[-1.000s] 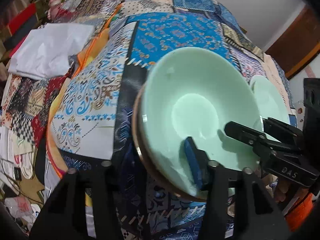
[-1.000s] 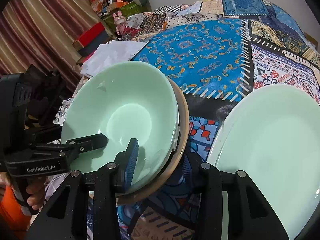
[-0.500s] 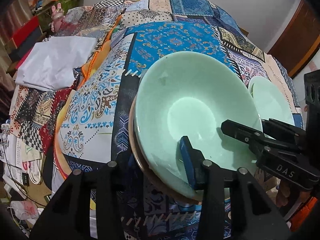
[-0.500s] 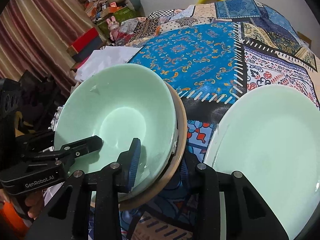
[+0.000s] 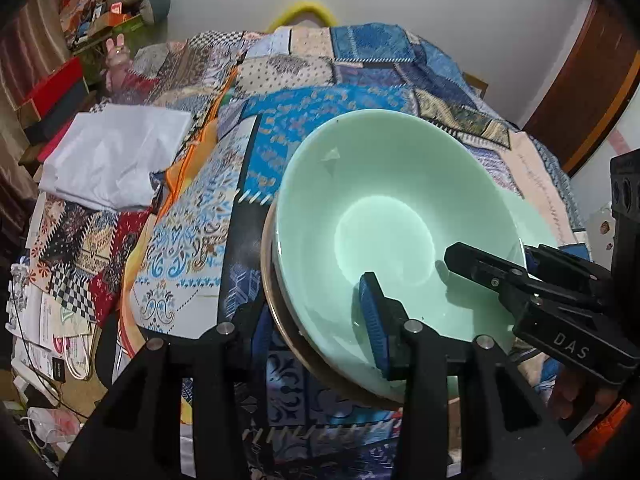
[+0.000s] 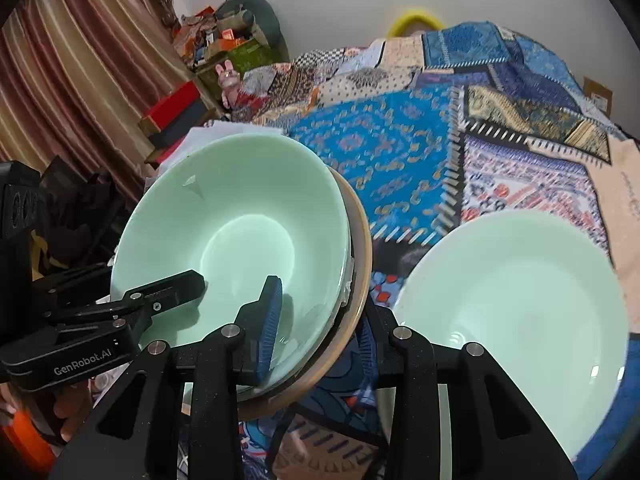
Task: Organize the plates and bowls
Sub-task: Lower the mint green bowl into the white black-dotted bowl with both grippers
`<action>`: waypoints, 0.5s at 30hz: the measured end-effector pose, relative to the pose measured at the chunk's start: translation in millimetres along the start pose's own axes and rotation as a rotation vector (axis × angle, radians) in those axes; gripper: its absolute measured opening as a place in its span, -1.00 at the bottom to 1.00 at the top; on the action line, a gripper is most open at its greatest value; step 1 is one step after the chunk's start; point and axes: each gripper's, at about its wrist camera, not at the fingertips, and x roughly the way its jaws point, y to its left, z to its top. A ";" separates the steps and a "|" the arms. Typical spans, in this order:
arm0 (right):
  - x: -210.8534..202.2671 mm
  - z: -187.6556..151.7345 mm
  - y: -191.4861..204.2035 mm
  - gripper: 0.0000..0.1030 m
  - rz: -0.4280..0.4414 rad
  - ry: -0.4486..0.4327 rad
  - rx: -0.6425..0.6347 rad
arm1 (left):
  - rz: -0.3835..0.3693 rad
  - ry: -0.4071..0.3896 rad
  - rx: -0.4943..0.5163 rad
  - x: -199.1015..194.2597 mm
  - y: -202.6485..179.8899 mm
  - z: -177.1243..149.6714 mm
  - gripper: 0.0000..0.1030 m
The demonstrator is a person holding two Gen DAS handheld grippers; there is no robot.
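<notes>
**A:** Start big. What carries everything?

**B:** A patchwork quilt (image 5: 192, 240) spread over a bed. A folded white cloth (image 5: 112, 156) sits by its left edge.

**A:** And the task's things?

**B:** A green plate (image 6: 520, 300) lies flat near the quilt's near right corner. Left of it, by the near edge, is a green bowl (image 6: 240, 232) nested in a tan-rimmed dish (image 6: 360, 248). The stack tilts and looks clear of the quilt, though its underside is hidden, so I can't be sure.

**A:** Why two claws on one stack?

**B:** I'd say for balance. It is wide and two pieces deep, and a grip on one side alone would let it tip or slide apart. The left gripper (image 5: 308, 320) is clenched on the near left rim, one pad inside the bowl and its other finger under the dish. The right gripper (image 6: 320, 328) bites the near right rim the same way. Its jaws have just been closing, with both rims between them.

**A:** Where is it bound?

**B:** Likely onto the plate, with like stacked on like.

**A:** The count?

**B:** One quilt, one cloth, one plate, one bowl, one tan dish and two grippers.
</notes>
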 end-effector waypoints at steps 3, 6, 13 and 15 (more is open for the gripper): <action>-11.2 2.7 -2.8 -0.38 -0.011 -0.021 -0.003 | -0.003 -0.018 0.011 -7.5 -8.8 3.4 -0.20; -22.8 4.5 -6.5 -0.38 -0.024 -0.041 -0.004 | -0.009 -0.031 0.025 -14.1 -18.8 6.7 -0.20; -46.0 5.7 -20.4 -0.38 -0.052 -0.078 0.010 | -0.034 -0.043 0.050 -23.1 -43.4 10.8 -0.20; -50.1 4.8 -23.6 -0.38 -0.060 -0.083 0.014 | -0.039 -0.048 0.058 -24.6 -50.2 10.8 -0.20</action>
